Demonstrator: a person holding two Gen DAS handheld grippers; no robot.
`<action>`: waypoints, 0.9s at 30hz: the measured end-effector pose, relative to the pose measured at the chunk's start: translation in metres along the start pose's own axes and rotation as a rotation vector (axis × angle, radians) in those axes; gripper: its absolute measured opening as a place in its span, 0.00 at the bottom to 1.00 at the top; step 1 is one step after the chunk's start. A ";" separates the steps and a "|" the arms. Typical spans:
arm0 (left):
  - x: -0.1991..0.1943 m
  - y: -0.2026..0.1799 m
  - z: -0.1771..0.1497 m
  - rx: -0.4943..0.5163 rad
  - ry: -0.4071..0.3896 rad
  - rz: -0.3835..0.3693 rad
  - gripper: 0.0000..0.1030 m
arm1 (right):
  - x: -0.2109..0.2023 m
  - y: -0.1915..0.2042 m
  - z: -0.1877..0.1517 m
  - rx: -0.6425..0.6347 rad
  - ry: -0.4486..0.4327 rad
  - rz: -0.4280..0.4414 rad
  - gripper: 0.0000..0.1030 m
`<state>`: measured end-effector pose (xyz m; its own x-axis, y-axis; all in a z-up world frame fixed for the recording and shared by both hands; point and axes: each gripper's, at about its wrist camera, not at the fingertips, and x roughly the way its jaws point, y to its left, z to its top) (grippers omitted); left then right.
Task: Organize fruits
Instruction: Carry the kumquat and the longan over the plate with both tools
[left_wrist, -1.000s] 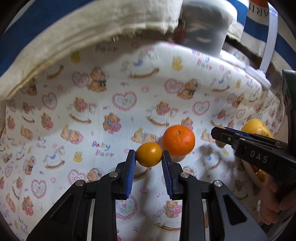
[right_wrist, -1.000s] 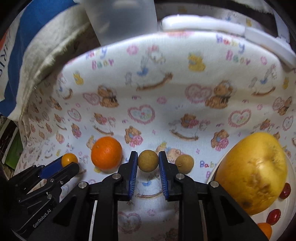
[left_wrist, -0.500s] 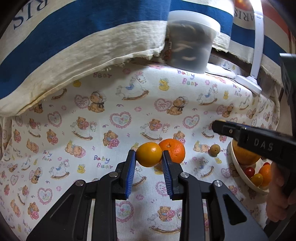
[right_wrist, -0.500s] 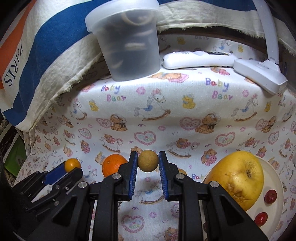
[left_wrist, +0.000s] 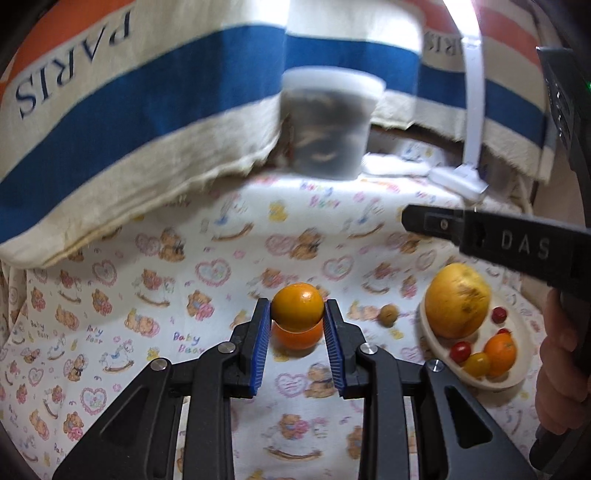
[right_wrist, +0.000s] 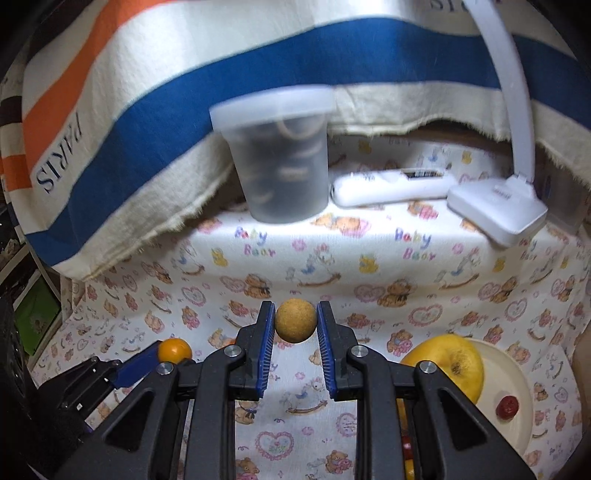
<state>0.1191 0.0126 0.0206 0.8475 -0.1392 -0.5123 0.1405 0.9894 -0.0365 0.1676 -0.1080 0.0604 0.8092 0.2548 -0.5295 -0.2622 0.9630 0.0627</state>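
Left claw (left_wrist: 297, 318) pinches a glossy yellow-orange citrus (left_wrist: 297, 312); right claw (right_wrist: 295, 326) pinches a dull, tan, round fruit (right_wrist: 295, 320).

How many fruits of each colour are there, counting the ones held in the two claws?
Orange: 4
Big yellow: 1
Small tan-brown: 2
Small red: at least 3
Total: at least 10

Glossy tangerine (left_wrist: 297, 306), matt cloth (left_wrist: 207, 295)
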 end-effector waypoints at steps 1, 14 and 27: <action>-0.003 -0.003 0.001 0.000 -0.010 -0.008 0.27 | -0.007 -0.001 0.003 0.002 -0.015 -0.006 0.23; -0.032 -0.051 0.022 0.083 -0.058 -0.112 0.27 | -0.098 -0.055 0.016 0.033 -0.188 -0.130 0.23; -0.015 -0.119 0.079 0.097 0.078 -0.185 0.27 | -0.103 -0.127 0.028 0.097 -0.060 -0.297 0.23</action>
<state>0.1302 -0.1067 0.1005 0.7608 -0.3104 -0.5699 0.3416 0.9382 -0.0549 0.1325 -0.2538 0.1306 0.8734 -0.0370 -0.4856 0.0392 0.9992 -0.0055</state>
